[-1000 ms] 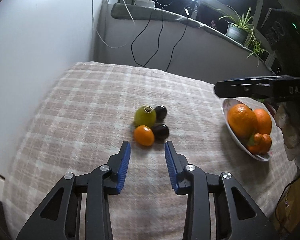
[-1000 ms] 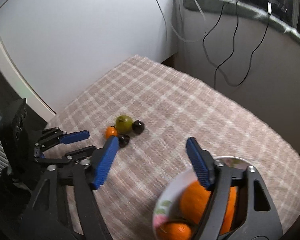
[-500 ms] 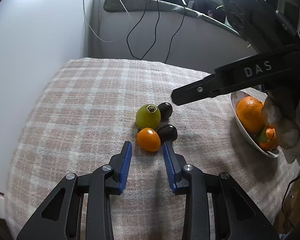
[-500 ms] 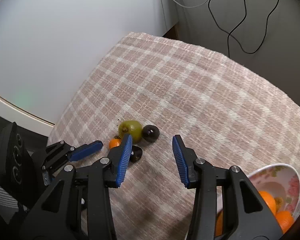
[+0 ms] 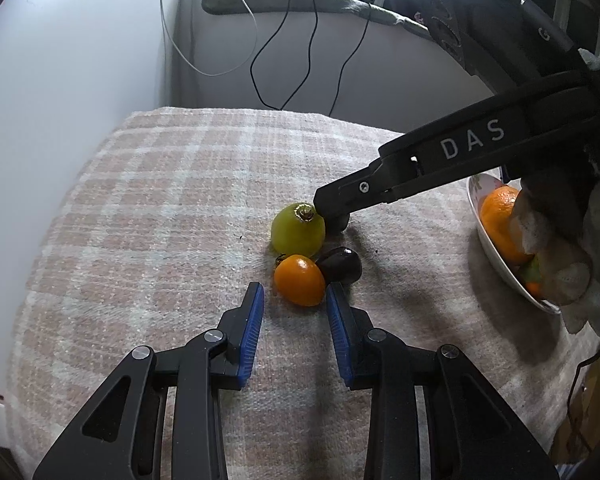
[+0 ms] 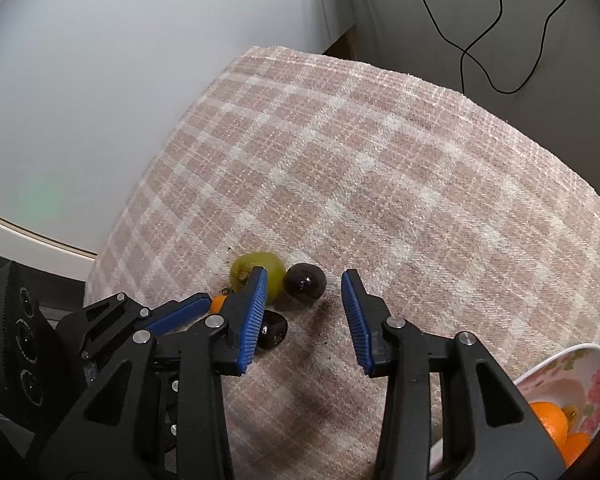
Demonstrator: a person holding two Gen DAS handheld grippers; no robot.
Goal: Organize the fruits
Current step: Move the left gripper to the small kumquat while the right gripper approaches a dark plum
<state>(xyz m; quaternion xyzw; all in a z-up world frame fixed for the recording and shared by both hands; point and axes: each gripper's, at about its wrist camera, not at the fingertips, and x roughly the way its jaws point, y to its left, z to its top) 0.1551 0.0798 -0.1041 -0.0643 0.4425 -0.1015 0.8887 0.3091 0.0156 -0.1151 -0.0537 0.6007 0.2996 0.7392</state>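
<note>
Left wrist view: your left gripper (image 5: 295,303) has crept forward over the last second, and its spread blue pads now flank the near side of the small orange fruit (image 5: 299,279), which lies on the checked cloth (image 5: 148,208) touching the green fruit (image 5: 297,229) behind it and a dark plum (image 5: 339,266) at its right. No pad touches the fruit yet; it sits just ahead of the gap, so a short push forward should bracket it for a squeeze. Farther right, your right gripper (image 5: 332,208) has swung in from the bowl (image 5: 500,256) side, where it hung a second ago, and its black finger now reaches down beside the green fruit, covering the second dark plum there. At the far right the flowered bowl holds oranges (image 5: 500,220), partly hidden by your gloved hand.

Right wrist view: the left gripper shows at the left edge, its blue pad near a sliver of the small orange fruit. Your right gripper (image 6: 304,280) stands open, with the second dark plum (image 6: 305,282) sitting between its pads and closer to the left one. A second ago these fingers framed the bowl (image 6: 560,364) instead. Both tools appear set for a pickup, and four fruits remain outside the bowl, so the sorting looks only partway done.
</note>
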